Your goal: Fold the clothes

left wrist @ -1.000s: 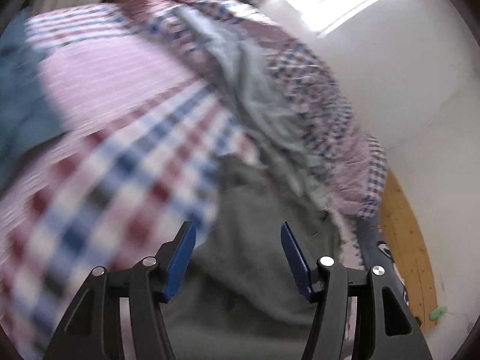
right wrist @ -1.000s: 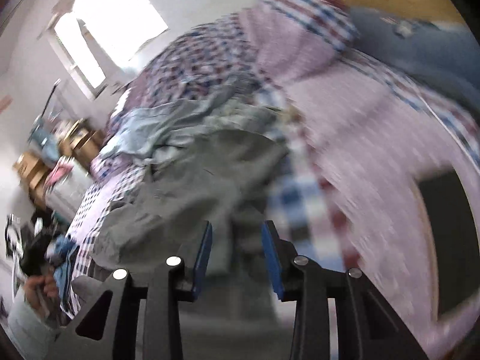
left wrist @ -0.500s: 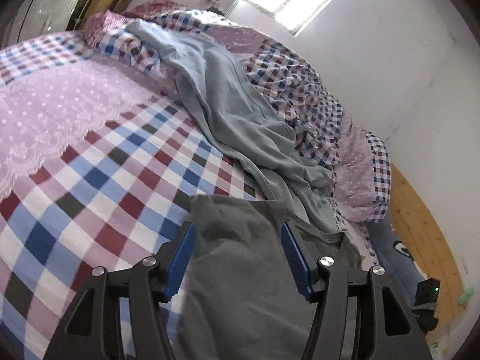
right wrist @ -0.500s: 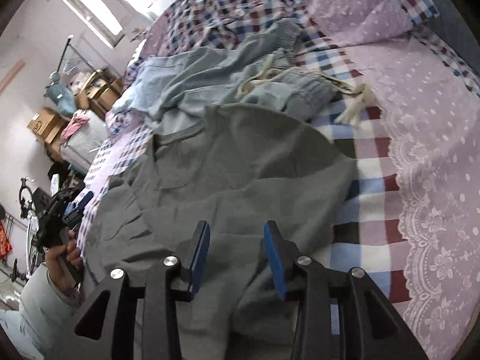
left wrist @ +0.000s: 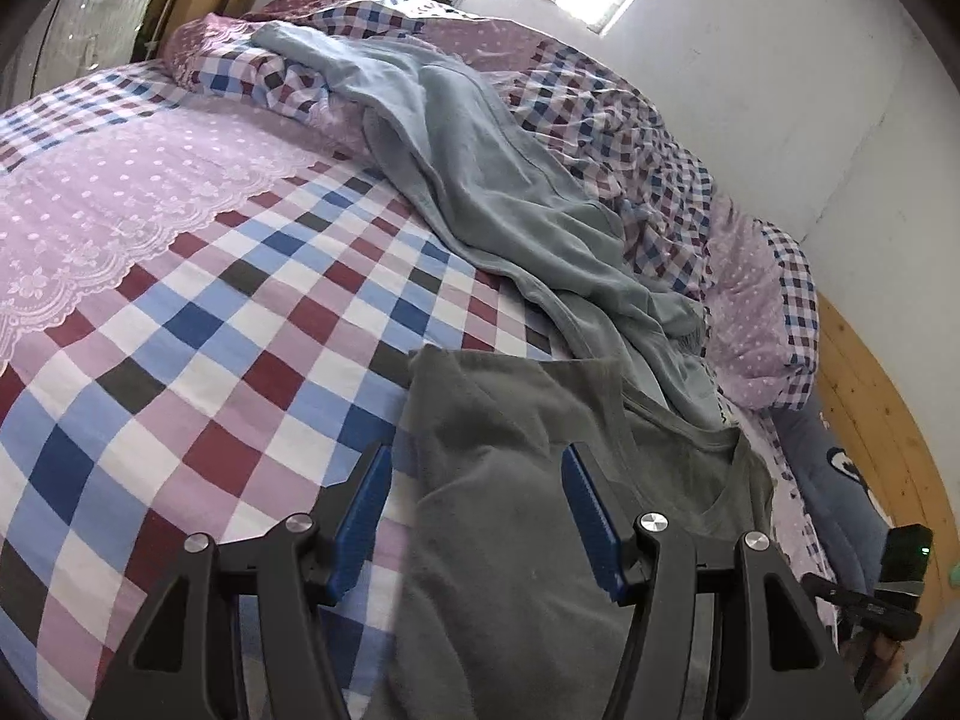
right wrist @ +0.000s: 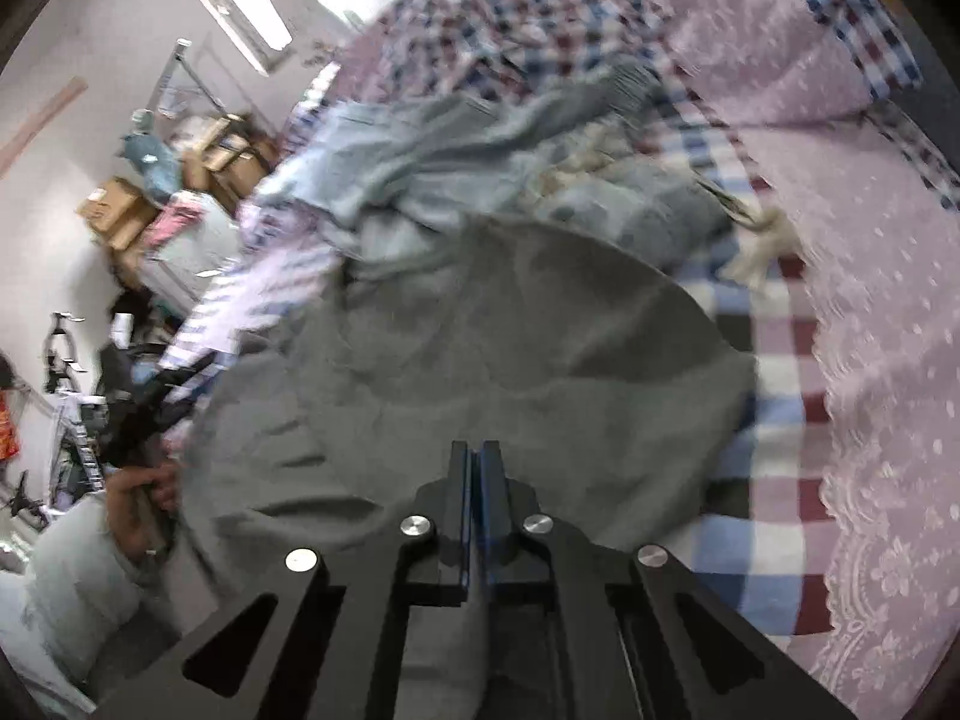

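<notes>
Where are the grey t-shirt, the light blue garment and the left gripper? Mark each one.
grey t-shirt point(left wrist: 498, 480): left wrist view, on its flat body panel.
light blue garment point(left wrist: 510, 198): left wrist view, mid-fabric.
left gripper point(left wrist: 474, 510): left wrist view, midway between the fingertips.

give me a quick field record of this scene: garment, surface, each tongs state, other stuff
garment: dark grey cotton t-shirt, spread out, partly rumpled
surface: bed with checked red, blue and white sheet
left tongs: open, over the t-shirt's edge, nothing gripped
right tongs: fingers closed together, apparently pinching the grey t-shirt; view blurred
other clothes: pale blue-grey garment lying beyond the t-shirt
bedding: lilac dotted lace-edged cover
</notes>
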### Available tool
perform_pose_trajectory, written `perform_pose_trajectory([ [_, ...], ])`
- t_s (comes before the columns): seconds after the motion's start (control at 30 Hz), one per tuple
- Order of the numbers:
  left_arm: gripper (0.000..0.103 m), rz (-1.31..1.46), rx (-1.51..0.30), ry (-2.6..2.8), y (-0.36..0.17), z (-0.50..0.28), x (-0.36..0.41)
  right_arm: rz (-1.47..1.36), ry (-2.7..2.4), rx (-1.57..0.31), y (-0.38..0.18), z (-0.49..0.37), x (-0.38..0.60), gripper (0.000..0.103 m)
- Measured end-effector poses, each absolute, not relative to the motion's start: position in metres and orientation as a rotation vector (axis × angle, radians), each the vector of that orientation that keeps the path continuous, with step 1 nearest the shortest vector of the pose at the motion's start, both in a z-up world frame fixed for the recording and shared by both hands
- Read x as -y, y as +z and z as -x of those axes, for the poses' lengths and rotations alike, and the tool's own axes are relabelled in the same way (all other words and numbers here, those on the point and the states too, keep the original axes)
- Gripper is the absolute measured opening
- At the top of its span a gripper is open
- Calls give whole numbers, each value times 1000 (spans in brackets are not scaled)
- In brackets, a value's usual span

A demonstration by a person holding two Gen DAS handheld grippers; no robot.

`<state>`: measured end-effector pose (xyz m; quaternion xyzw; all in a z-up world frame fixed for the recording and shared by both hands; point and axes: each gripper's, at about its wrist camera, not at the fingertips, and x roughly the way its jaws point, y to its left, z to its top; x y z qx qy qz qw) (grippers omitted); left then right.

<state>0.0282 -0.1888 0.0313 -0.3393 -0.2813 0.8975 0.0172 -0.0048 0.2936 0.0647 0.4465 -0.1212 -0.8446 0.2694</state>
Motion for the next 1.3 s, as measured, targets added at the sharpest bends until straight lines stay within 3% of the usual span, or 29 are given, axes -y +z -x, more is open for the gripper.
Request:
perform_pose_trajectory([
  [0.5,63,1068,907,2820,25,-28,193,-885,-2524,583,123,-9,-339,0],
  [0.67,63,1081,892,2829,23,-27,191,-970,-2566,586,110,2,-342,1],
  [0.87,63,1090,881,2831,23,-26,191,-1263,-2673,612,66,17,-356,13],
  [1.0,63,1099,879,2828,24,-26,191,-1282,-2624,665,68,5,-364,37],
  [1.3,63,1093,881,2815,27,-28,188,-1310,-2501,687,76,-34,-332,39],
])
